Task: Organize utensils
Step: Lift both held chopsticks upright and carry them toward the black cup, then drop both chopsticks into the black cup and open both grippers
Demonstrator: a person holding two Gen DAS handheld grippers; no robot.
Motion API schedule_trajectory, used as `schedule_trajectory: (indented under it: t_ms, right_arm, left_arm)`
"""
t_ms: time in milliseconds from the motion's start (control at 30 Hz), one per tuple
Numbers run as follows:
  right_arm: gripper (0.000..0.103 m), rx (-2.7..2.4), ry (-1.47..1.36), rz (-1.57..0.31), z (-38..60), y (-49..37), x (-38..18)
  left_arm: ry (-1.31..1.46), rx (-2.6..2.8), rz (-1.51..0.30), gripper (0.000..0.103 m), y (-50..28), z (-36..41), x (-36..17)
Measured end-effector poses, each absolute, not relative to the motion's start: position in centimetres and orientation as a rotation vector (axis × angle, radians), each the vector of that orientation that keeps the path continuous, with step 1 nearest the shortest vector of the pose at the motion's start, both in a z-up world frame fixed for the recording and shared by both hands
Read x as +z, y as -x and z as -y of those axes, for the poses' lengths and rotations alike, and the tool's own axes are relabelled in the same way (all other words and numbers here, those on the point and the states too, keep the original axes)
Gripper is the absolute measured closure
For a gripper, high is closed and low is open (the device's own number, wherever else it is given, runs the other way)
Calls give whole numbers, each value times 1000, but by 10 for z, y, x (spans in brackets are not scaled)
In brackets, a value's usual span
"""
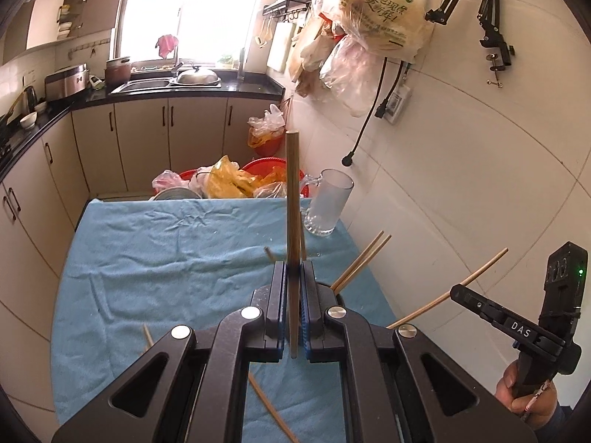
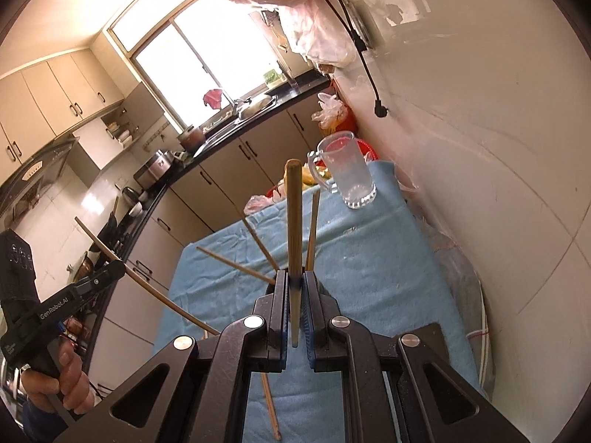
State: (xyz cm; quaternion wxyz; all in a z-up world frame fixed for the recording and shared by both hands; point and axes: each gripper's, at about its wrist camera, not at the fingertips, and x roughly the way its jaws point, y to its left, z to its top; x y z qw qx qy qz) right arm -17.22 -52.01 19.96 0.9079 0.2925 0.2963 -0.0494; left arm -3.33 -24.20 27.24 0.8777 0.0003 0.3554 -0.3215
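Observation:
My left gripper [image 1: 294, 277] is shut on a wooden chopstick [image 1: 292, 199] that points forward over the blue cloth. My right gripper [image 2: 294, 280] is shut on another wooden chopstick [image 2: 294, 221]. Each gripper shows in the other's view, held above the table with its chopstick: the right one [image 1: 458, 289] at the right edge, the left one [image 2: 118, 267] at the left edge. A clear glass mug [image 1: 328, 203] stands at the far right corner of the table, also in the right wrist view [image 2: 347, 170]. Several loose chopsticks [image 1: 360, 262] [image 2: 236, 265] lie on the cloth.
The table with the blue cloth [image 1: 166, 251] stands against a white tiled wall [image 1: 461, 184]. Red basins and plastic bags [image 1: 229, 179] sit beyond its far edge. Kitchen counter with sink [image 1: 166, 85] runs along the back and left. Bags hang on the wall [image 1: 369, 18].

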Motion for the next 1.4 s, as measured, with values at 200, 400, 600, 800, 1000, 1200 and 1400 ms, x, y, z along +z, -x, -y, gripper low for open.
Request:
schedule_trajectory:
  t_ms: [200,400,600,800,1000,1200,1400]
  right_arm:
    - [95,-96,-598,-592,531,160,210]
    - [95,-89,-605,-601,538,138,207]
    - [95,-92,-615,-633,543,115,192]
    - [95,-87,-609,-681,542,98,176]
    - [95,-79,-612,-728,539,86,159]
    - [95,-79,-612,-768,538,75,144]
    - [95,-84,-631,-796,542,66,130]
  left_arm:
    - [-4,-672,-733,97,21,259,276]
    - [-4,-667,-752,97,2,279,271]
    - [-19,-656,-790,97,-11,296,256]
    - [-36,-650,-849,97,-22,309,234]
    - [-50,-631,-890,97,-28,314,216]
    - [-67,-617,-907,97,-33,316,204]
    - [-77,-620,-895,96,-33,319,201]
